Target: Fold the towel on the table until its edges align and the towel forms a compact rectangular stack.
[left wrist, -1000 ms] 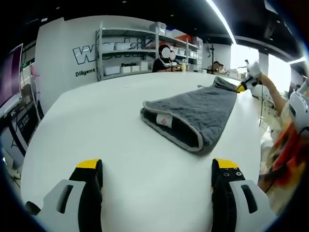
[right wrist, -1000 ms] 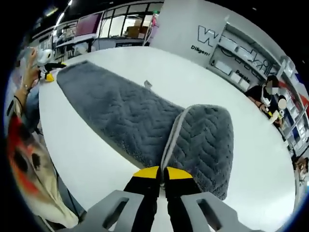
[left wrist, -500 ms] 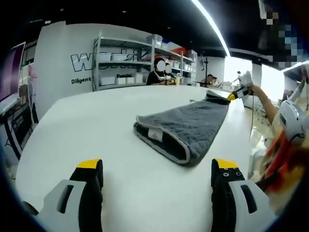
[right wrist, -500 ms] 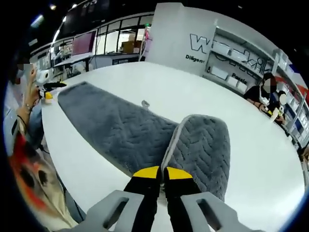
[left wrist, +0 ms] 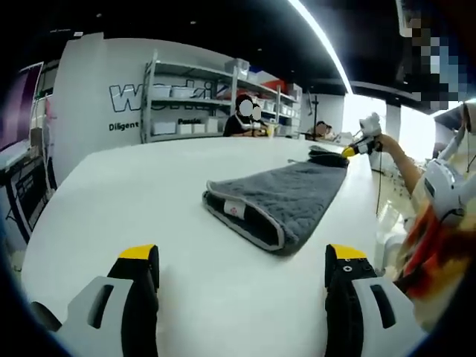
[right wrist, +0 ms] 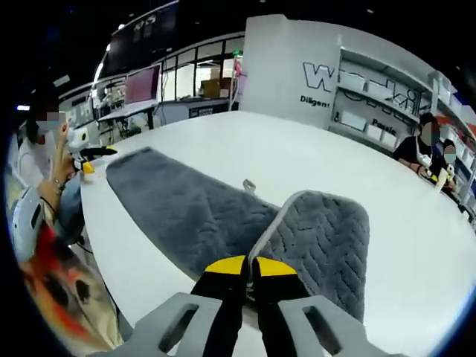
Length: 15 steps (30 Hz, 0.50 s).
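A grey quilted towel (left wrist: 286, 195) lies lengthwise on the white table (left wrist: 134, 186). Its near end in the left gripper view is doubled over and shows a small label (left wrist: 233, 209). My left gripper (left wrist: 242, 256) is open, short of that end, with nothing between its fingers. At the far end my right gripper (left wrist: 357, 145) holds the towel's edge. In the right gripper view my right gripper (right wrist: 249, 268) is shut on the pale hem, with a turned-over flap (right wrist: 327, 234) to its right. The towel's long part (right wrist: 182, 208) runs towards my left gripper (right wrist: 93, 158).
Shelving with boxes (left wrist: 193, 97) and seated people (left wrist: 242, 119) stand beyond the table's far edge. A person's patterned sleeve (left wrist: 431, 245) is at the table's right edge. Desks with monitors (right wrist: 141, 85) fill the background. A small tag (right wrist: 248, 185) lies on the table beside the towel.
Both views have shifted with the hands. My right gripper has stayed shut on the towel's edge. My left gripper has stayed open. The towel's doubled end has not moved on the table.
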Each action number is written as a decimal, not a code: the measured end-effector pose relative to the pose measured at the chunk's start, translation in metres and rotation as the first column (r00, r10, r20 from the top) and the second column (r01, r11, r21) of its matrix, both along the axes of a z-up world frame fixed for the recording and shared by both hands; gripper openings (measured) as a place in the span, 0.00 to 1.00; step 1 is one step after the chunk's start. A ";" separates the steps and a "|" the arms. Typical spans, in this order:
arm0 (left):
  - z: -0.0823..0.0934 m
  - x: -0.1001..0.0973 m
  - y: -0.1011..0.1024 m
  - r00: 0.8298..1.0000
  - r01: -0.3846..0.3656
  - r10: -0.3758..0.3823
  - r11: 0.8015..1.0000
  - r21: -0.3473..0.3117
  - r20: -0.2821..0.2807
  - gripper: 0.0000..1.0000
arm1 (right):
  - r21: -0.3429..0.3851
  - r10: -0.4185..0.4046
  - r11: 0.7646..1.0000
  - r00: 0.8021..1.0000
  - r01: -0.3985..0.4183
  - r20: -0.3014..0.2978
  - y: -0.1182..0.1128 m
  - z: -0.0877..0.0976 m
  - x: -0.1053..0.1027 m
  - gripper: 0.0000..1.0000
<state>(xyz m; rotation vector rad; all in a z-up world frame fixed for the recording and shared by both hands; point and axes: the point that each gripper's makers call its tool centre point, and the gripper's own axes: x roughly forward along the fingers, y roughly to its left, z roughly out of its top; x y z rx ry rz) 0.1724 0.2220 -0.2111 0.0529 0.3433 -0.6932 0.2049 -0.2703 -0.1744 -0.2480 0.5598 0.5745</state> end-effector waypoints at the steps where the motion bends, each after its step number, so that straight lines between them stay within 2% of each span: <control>1: 0.000 -0.001 0.000 1.000 0.001 -0.001 1.000 0.002 -0.001 0.91 | 0.008 0.009 1.000 1.000 -0.009 0.002 0.004 0.001 0.001 0.00; 8: -0.004 -0.003 0.000 1.000 0.007 -0.007 1.000 0.020 -0.016 0.91 | 0.030 0.040 0.999 0.999 -0.040 -0.004 0.016 0.001 0.003 0.00; 11: -0.004 -0.005 -0.001 1.000 0.017 -0.016 1.000 0.023 -0.014 0.91 | 0.084 0.089 0.992 0.996 -0.089 0.005 0.032 0.007 0.002 0.00; 15: -0.004 -0.005 -0.001 1.000 0.018 -0.017 1.000 0.023 -0.014 0.91 | 0.102 0.111 0.988 0.994 -0.112 0.009 0.041 0.010 0.002 0.00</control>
